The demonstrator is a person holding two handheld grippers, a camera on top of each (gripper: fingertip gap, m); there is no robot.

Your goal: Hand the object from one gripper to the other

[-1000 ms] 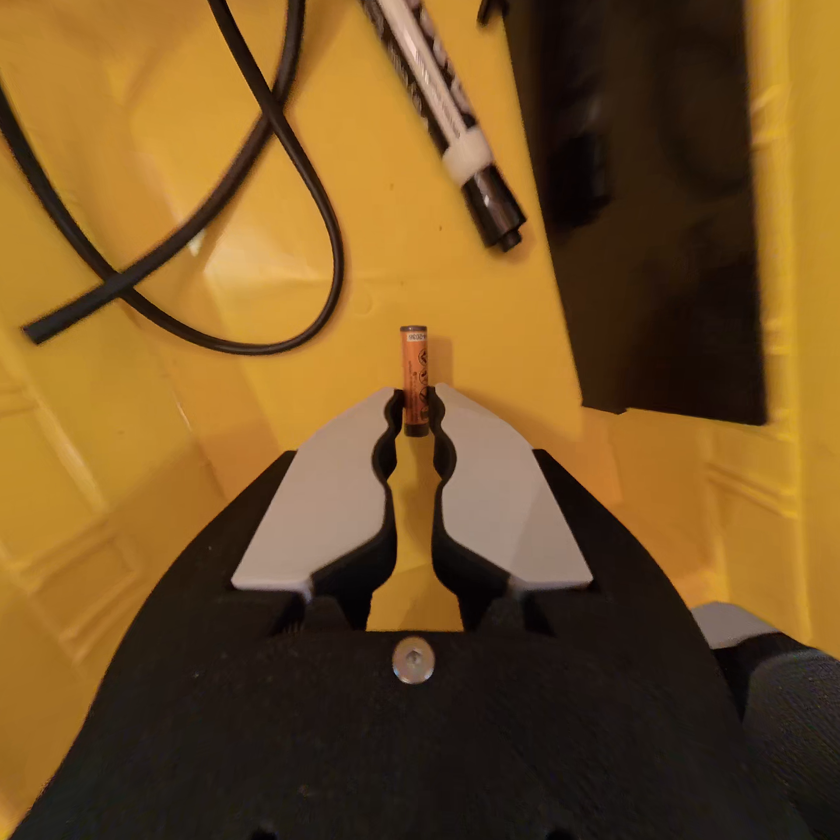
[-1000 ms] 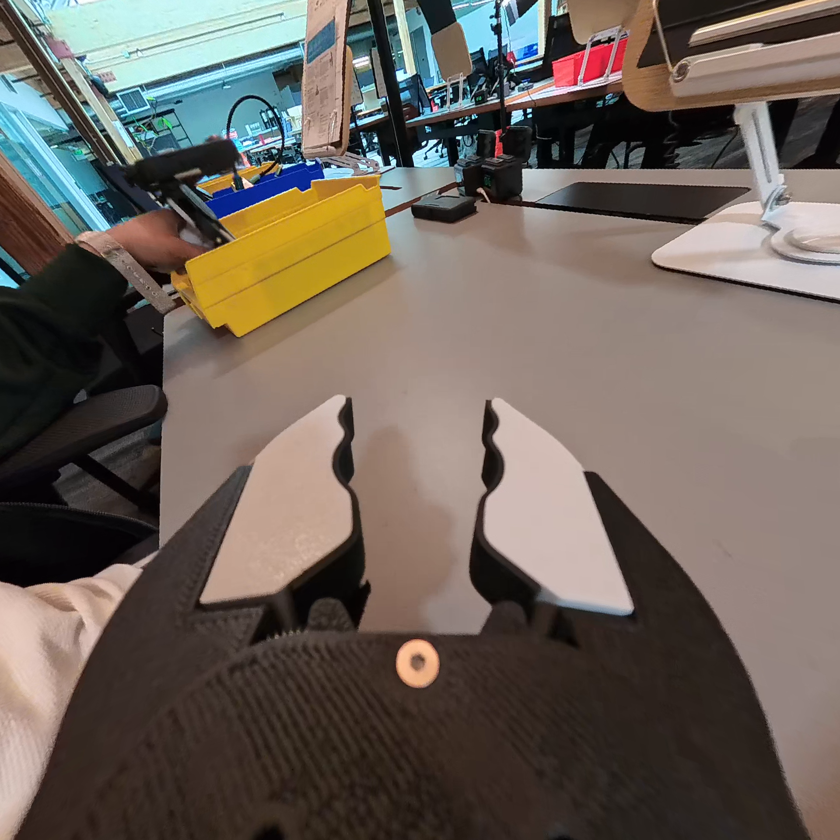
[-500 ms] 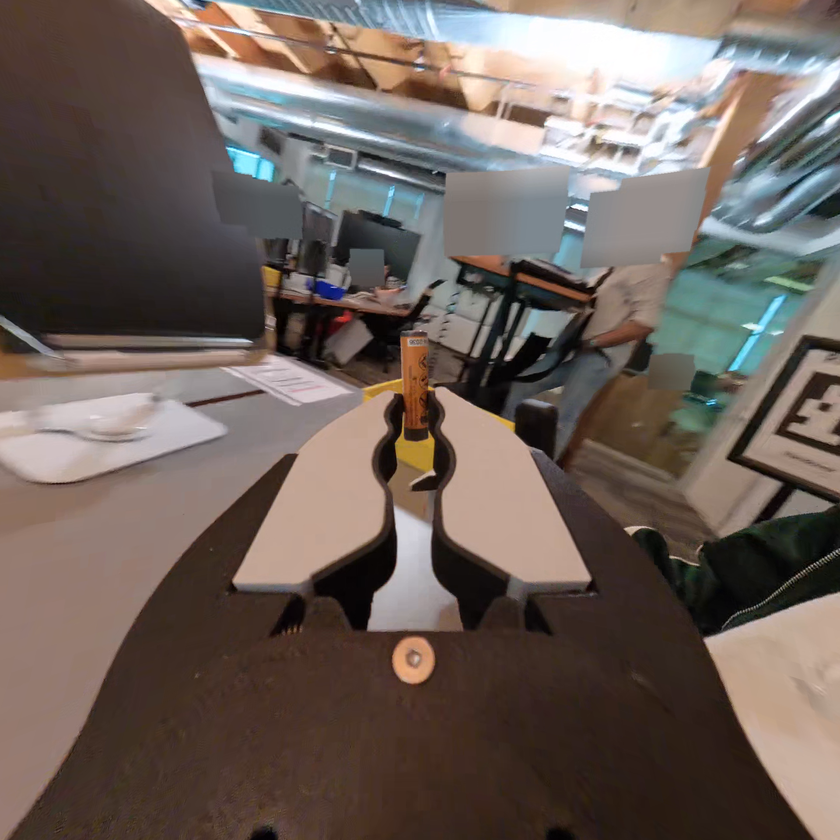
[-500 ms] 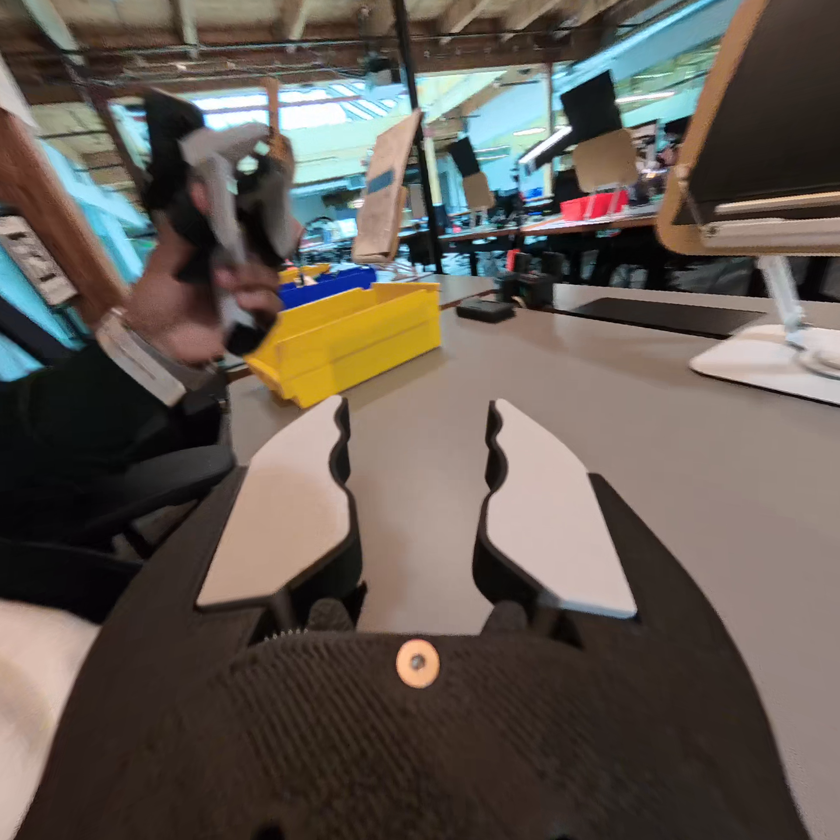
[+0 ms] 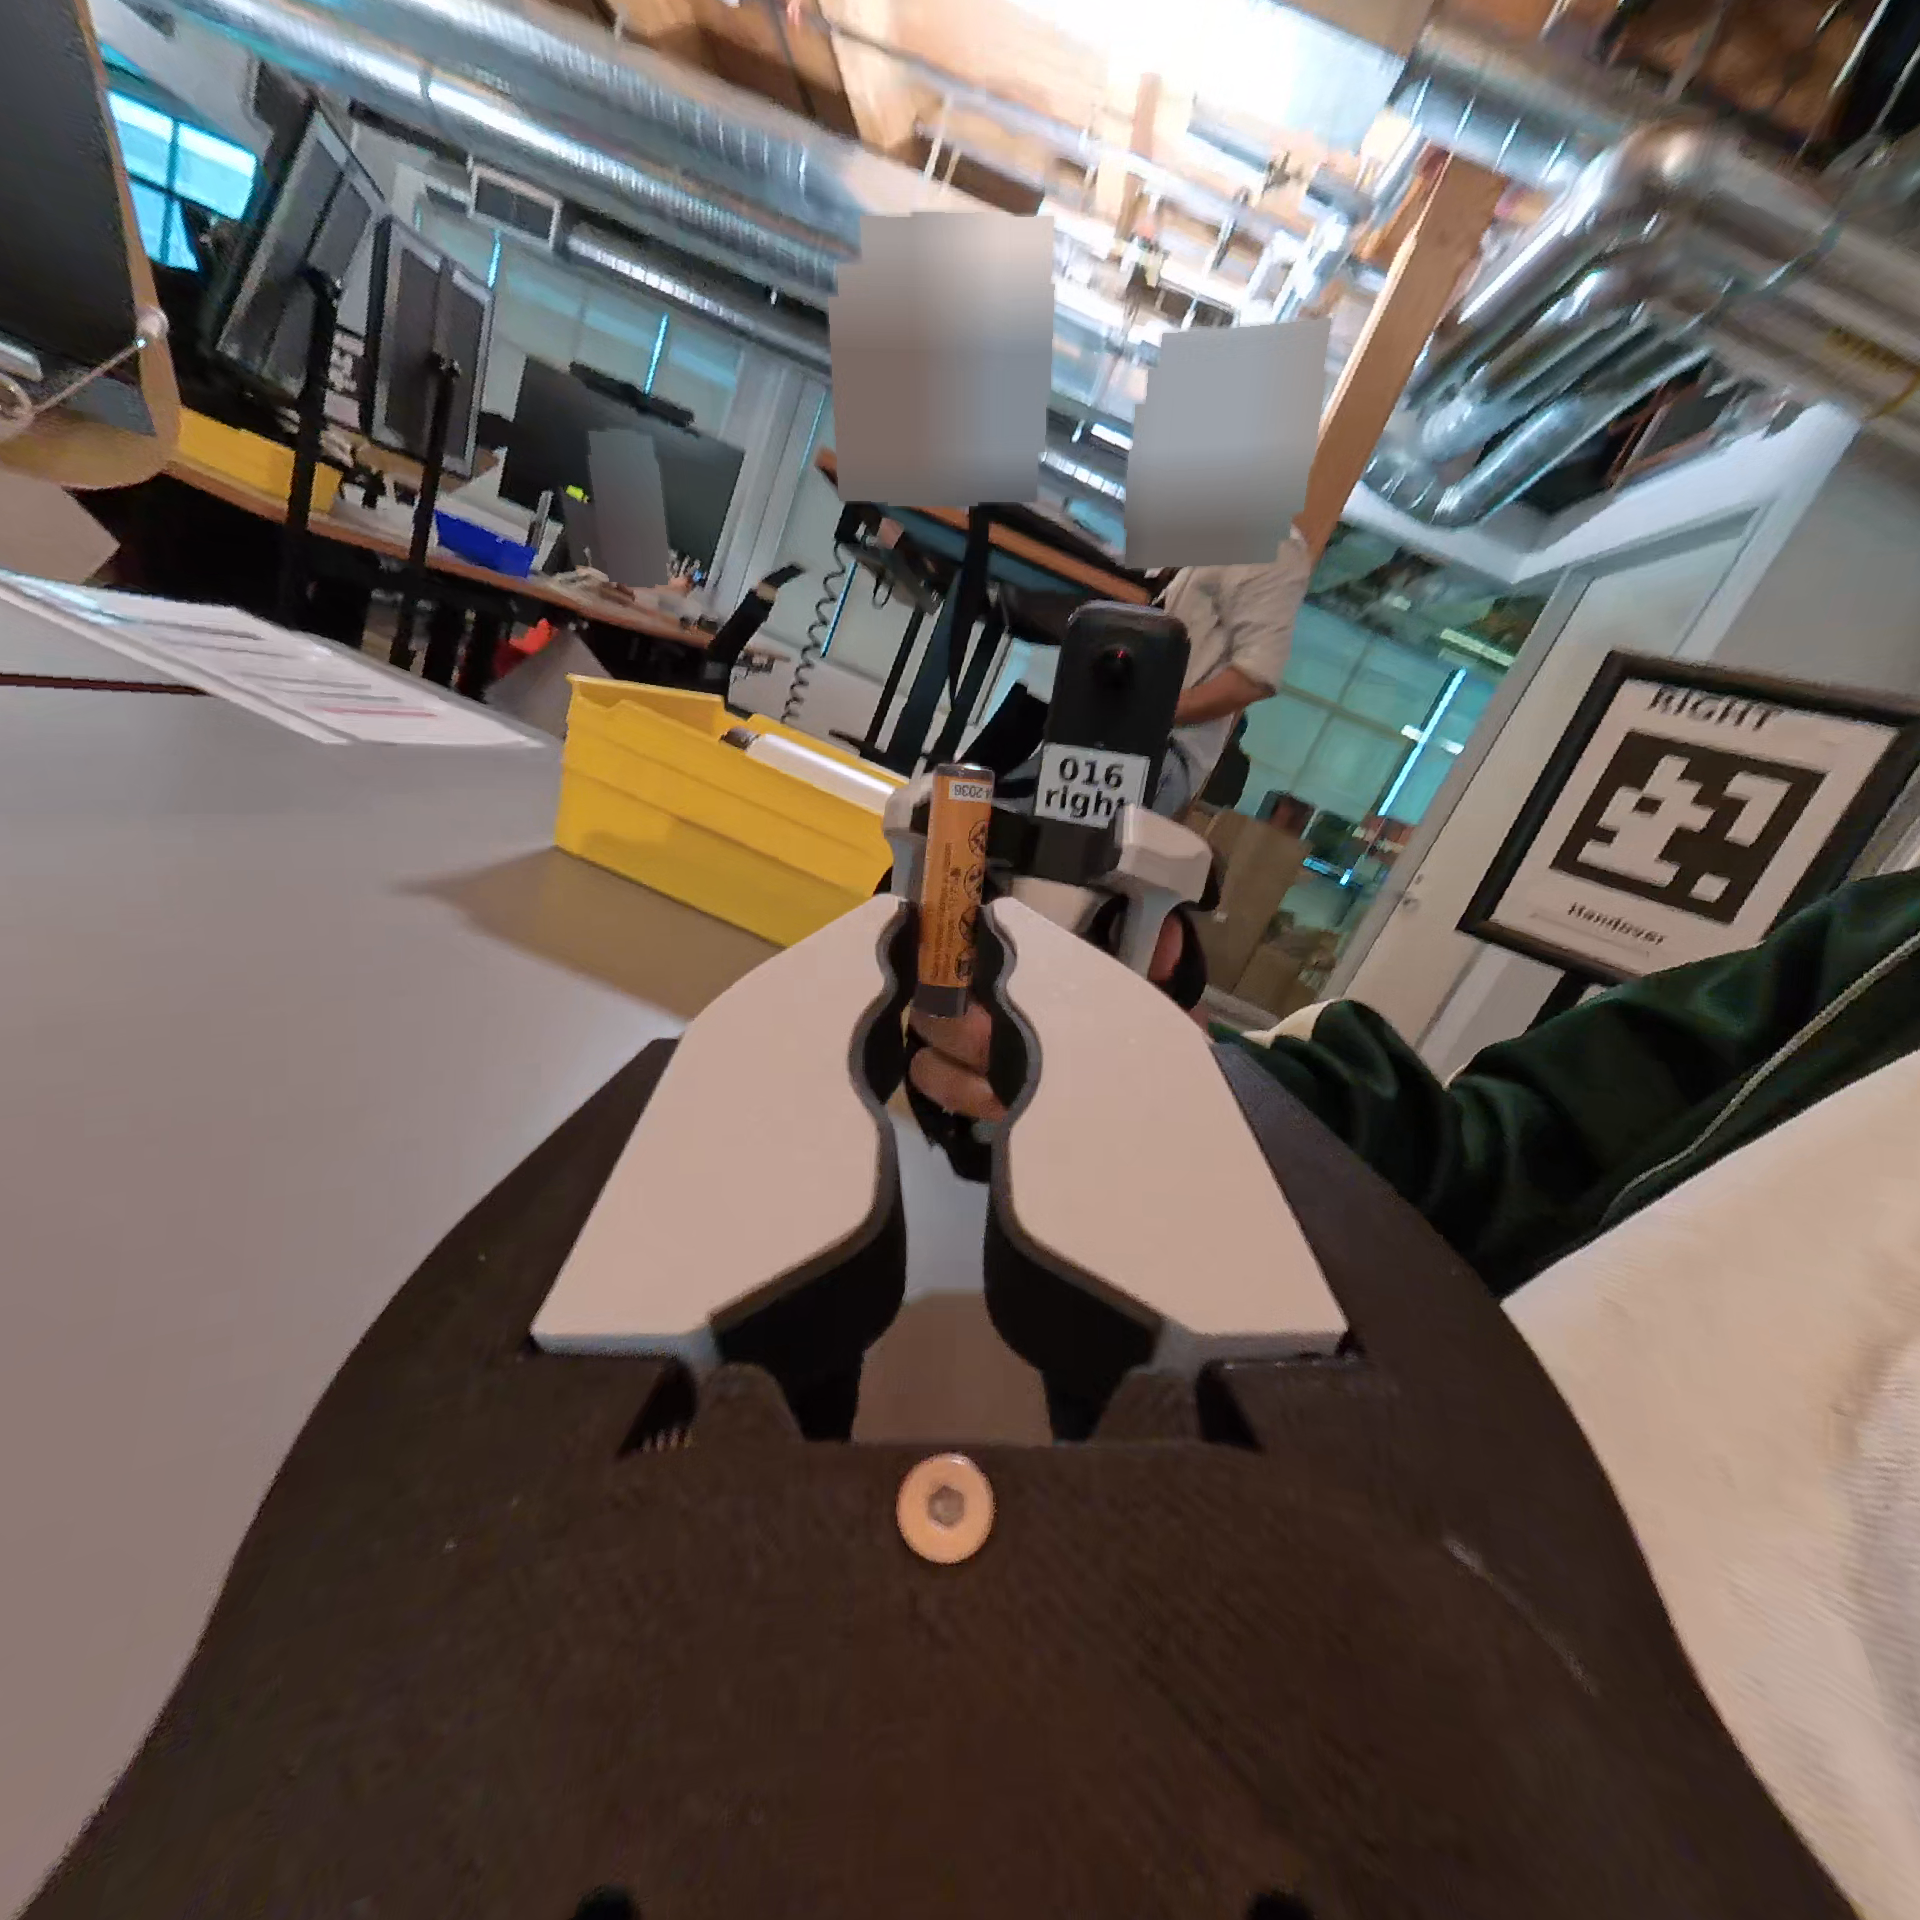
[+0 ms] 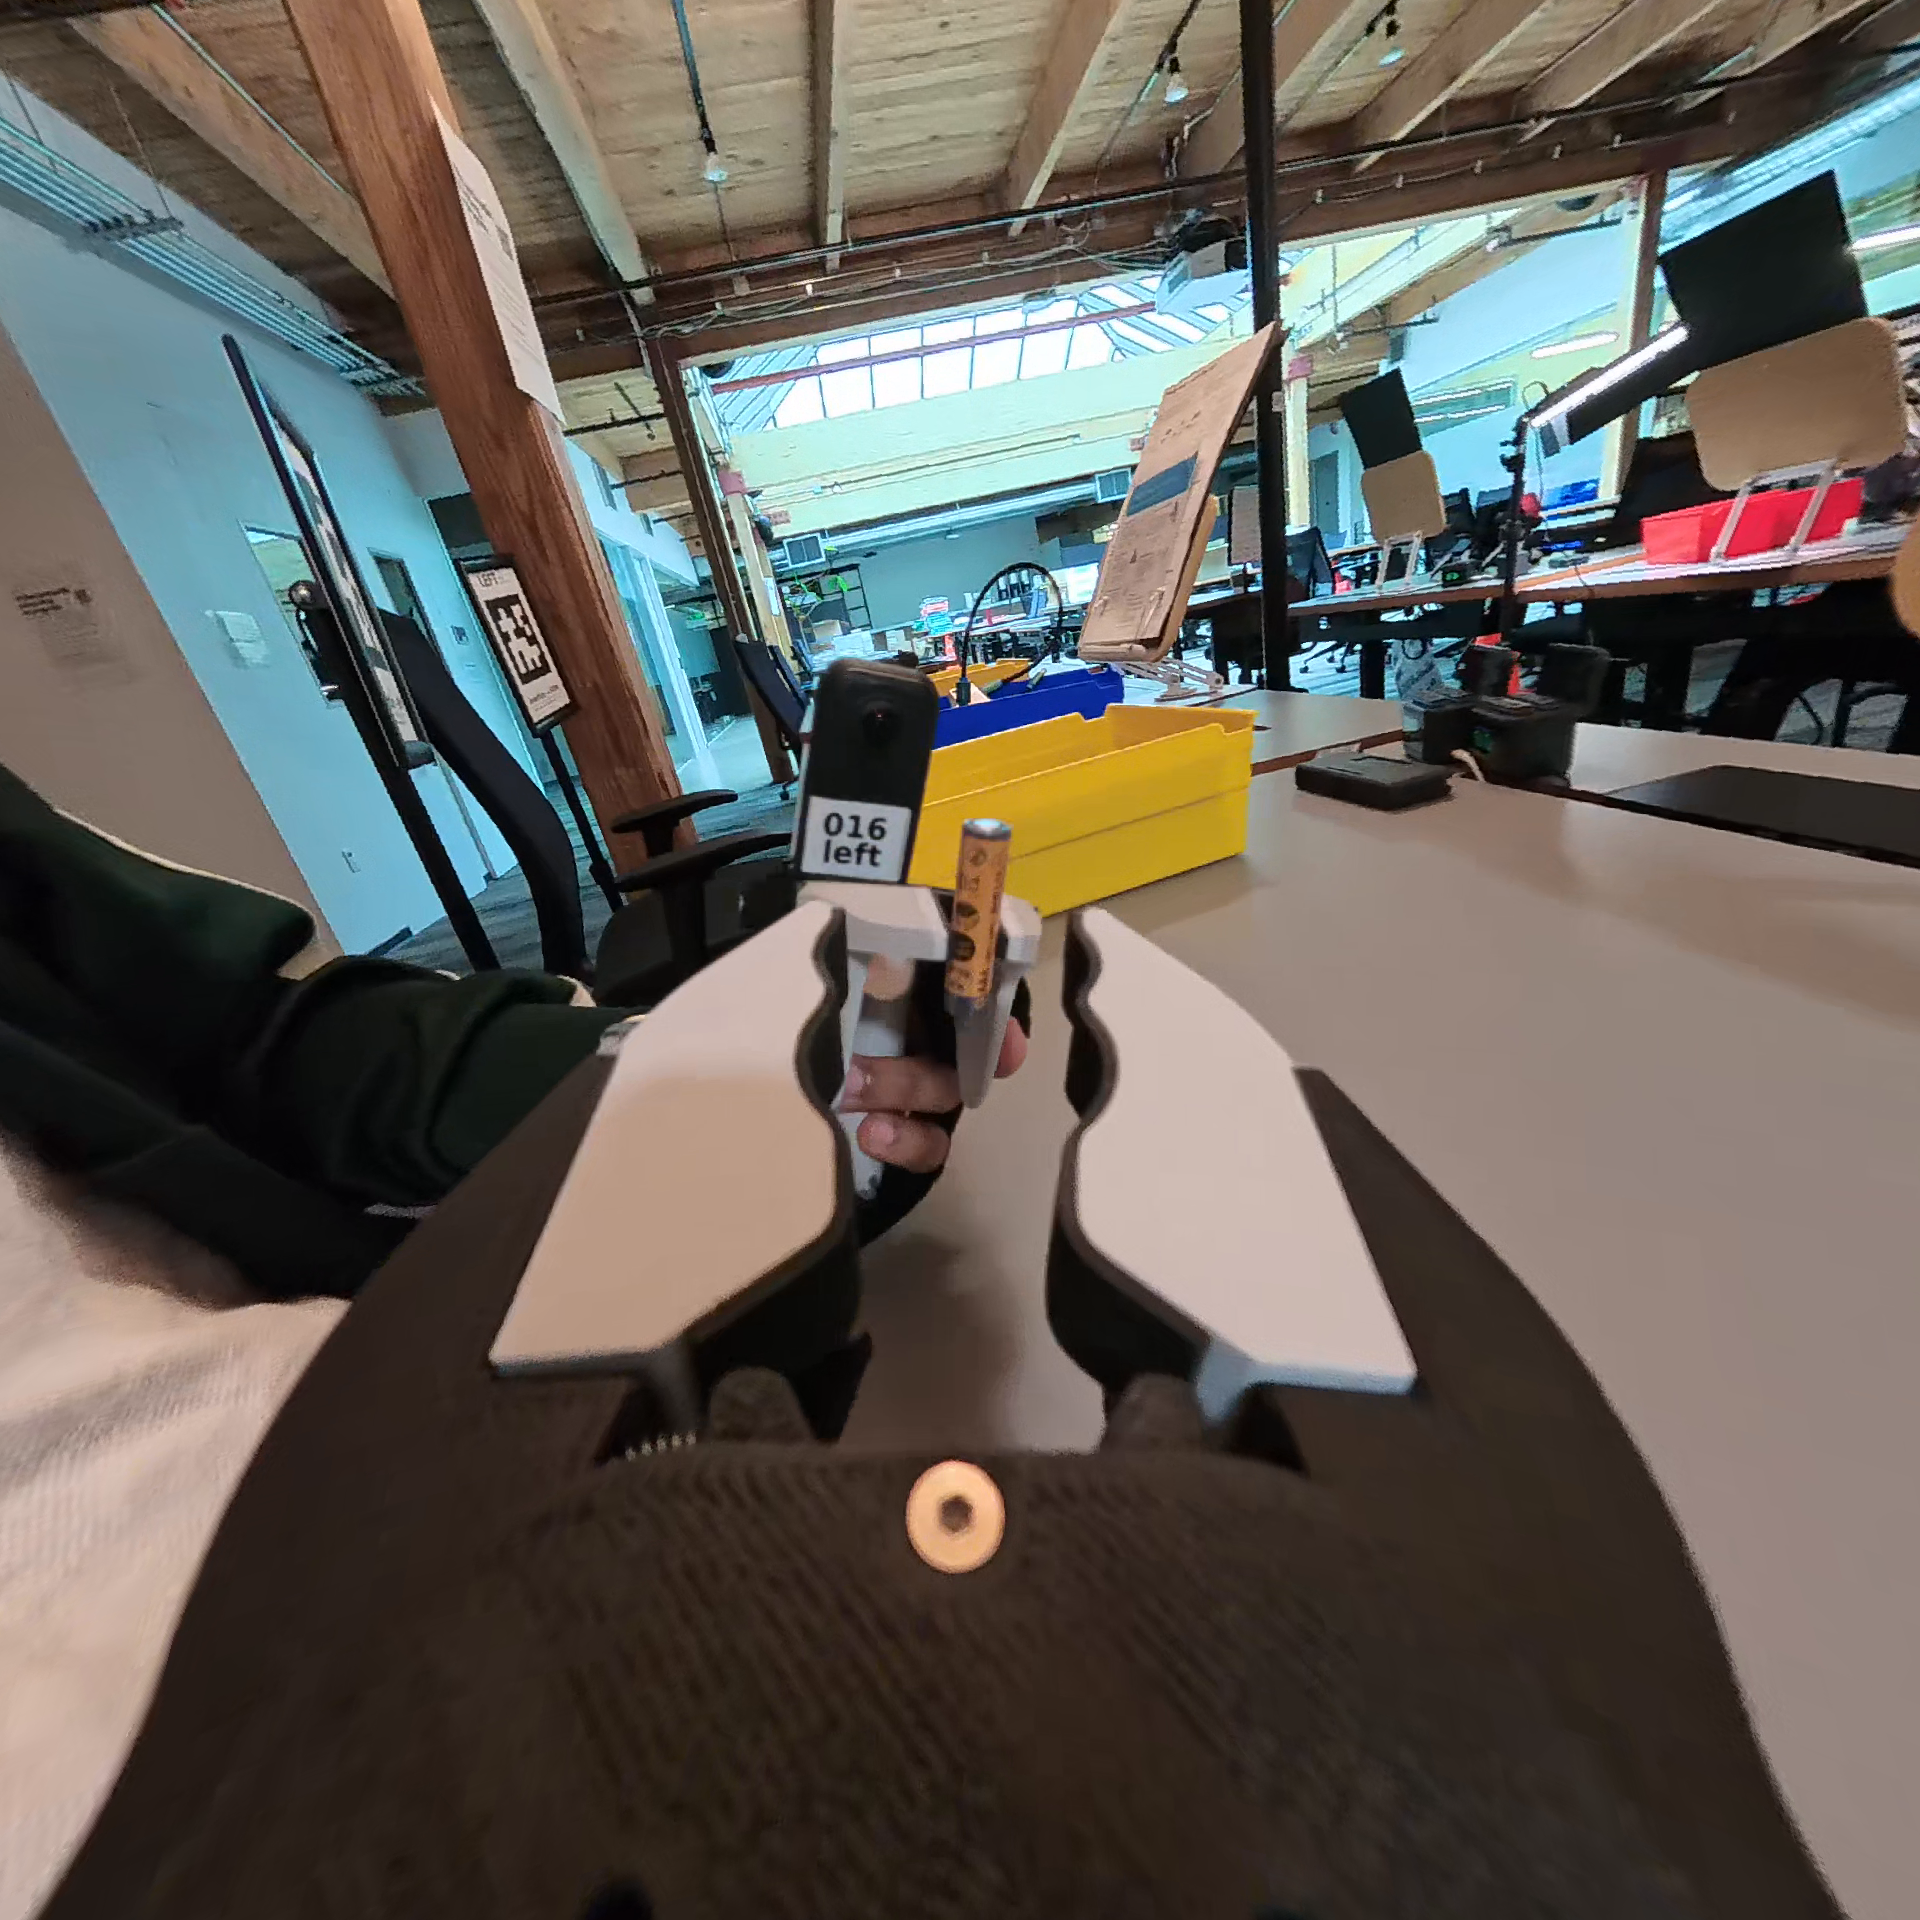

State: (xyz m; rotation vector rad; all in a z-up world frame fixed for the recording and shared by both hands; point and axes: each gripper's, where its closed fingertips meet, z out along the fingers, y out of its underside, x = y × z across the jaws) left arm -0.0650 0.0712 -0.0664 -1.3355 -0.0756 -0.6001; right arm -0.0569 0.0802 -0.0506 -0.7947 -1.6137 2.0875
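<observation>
I see a wide grey table (image 6: 1507,1039) running off the right edge of the right wrist view, bare across its near half, with open room for moving to my right. A yellow bin (image 6: 1091,805) stands near the table's far left edge, a blue bin (image 6: 1023,698) just behind it. In the left wrist view the yellow bin (image 5: 717,821) sits past my fingertips, with a white roll inside that is cut off by its wall, so I cannot tell what it is.

My left gripper (image 5: 940,935) is clenched on the battery (image 5: 951,894), an orange cylinder standing upright with its upper half clear above the fingertips. My right gripper (image 6: 951,961) is spread wide and grasps nothing. The two grippers face each other above the table.

From the right wrist view, the battery (image 6: 977,920) lies beyond the gap between my right fingertips, near but apart from them, with the left gripper (image 6: 940,935) behind it. From the left wrist view, the right gripper (image 5: 1049,862) is mostly hidden behind the battery and my own fingers.

A hand (image 6: 914,1101) grips the left gripper's handle; a dark green sleeve (image 6: 260,1081) fills the left edge. The battery's markings are too small to make out.
</observation>
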